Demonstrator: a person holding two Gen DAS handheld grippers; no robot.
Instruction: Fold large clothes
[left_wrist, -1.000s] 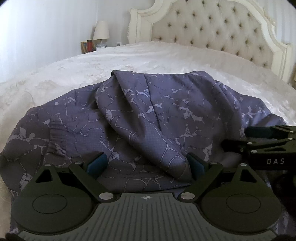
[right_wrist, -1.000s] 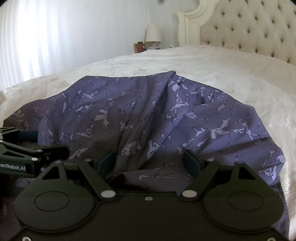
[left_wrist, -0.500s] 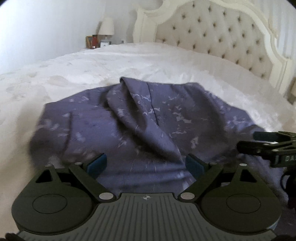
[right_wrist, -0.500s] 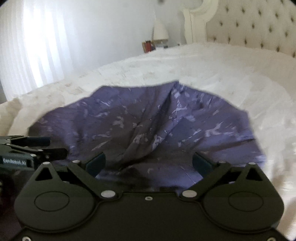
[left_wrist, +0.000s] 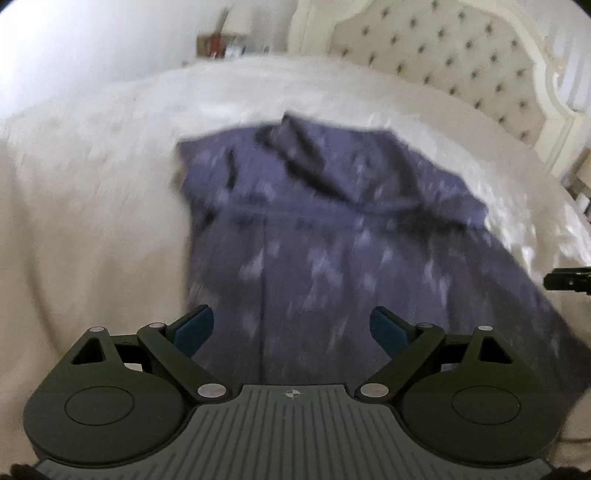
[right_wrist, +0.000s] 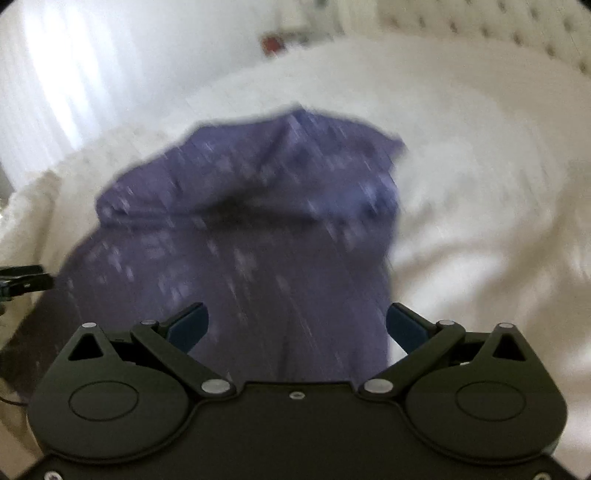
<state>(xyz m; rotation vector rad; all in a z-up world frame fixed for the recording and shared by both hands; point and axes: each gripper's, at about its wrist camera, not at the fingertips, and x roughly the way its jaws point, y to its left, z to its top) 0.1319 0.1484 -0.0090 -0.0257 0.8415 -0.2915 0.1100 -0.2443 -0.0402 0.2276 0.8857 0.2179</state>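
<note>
Here the left claw (left_wrist: 291, 328) stands spread wide, empty, above the purple, pale-flecked cloth garment (left_wrist: 332, 240) lying rumpled on the white quilted bed (left_wrist: 92, 192); the right claw (right_wrist: 297, 325) gapes likewise. Judging: between folds, next needs gripping an edge

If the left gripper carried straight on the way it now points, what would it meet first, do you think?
Most likely the purple garment: it fills the space ahead of the open left gripper, spread on the white bed. The picture is blurred, so depth is uncertain.
</note>
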